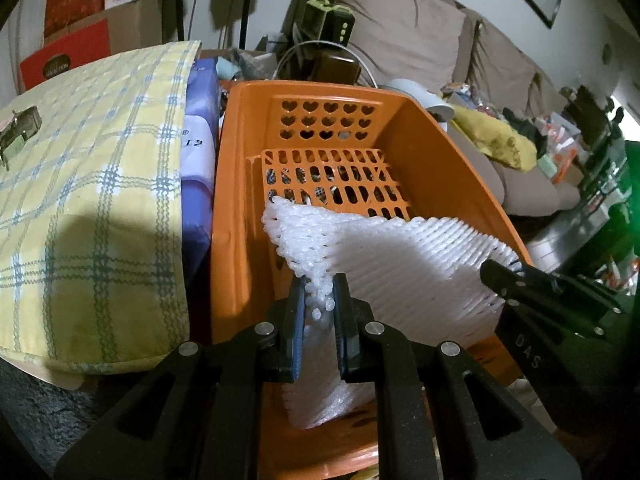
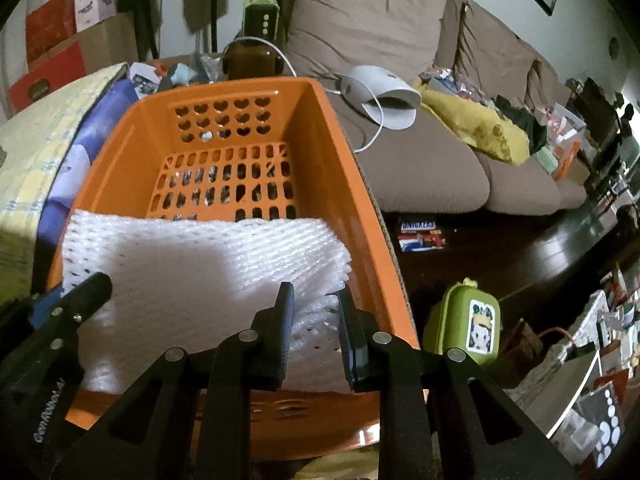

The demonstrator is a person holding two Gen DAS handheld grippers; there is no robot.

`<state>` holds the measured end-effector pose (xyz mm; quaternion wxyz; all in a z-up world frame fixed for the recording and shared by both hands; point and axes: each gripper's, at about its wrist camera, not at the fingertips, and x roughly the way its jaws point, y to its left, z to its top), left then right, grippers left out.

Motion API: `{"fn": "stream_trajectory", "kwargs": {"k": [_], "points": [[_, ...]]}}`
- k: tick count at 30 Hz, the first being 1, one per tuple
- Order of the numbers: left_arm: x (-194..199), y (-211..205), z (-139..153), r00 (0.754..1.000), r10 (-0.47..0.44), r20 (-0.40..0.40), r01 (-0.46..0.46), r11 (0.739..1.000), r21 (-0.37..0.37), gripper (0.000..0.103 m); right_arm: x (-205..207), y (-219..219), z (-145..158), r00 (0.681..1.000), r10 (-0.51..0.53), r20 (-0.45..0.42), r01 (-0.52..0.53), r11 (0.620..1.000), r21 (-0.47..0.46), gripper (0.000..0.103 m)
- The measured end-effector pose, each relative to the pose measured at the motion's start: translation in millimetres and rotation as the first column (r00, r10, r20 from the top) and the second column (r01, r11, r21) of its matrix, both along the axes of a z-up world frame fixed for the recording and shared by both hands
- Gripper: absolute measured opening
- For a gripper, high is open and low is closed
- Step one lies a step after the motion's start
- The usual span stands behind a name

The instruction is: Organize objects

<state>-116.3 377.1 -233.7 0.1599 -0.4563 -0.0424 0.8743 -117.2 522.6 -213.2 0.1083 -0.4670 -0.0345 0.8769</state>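
A stack of white foam netting [image 1: 400, 264] hangs over the near end of an orange plastic basket [image 1: 240, 200]. My left gripper [image 1: 319, 286] is shut on the stack's left edge. My right gripper [image 1: 516, 276] shows at the right, clamped on the stack's right edge. In the right wrist view the foam netting [image 2: 192, 264] spreads across the orange basket [image 2: 352, 184], with my right gripper [image 2: 314, 296] shut on its near right corner. My left gripper [image 2: 86, 286] holds the left corner there. The basket's slotted floor is bare beyond the foam.
A yellow plaid cushion [image 1: 88, 208] and a purple package [image 1: 198, 160] press against the basket's left side. A beige sofa [image 2: 420, 152] with a white device [image 2: 384, 100] lies to the right. A green case [image 2: 464, 324] stands on the dark floor by the basket.
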Motion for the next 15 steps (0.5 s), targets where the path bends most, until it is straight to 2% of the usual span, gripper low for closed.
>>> {"fn": "stream_trajectory", "kwargs": {"k": [11,15], "points": [[0.8,3.5,-8.8,1.0,-0.006,0.016,0.006,1.0,-0.013,0.012,-0.6,0.3,-0.9,1.0,-0.001,0.009,0.001,1.0,-0.004,0.02],[4.1,6.4,-10.5,1.0,-0.007,-0.008,0.007,0.999,-0.037,0.012,-2.5,-0.3,-6.9,0.999,0.007,0.039,-0.007,1.0,-0.012,0.02]]}}
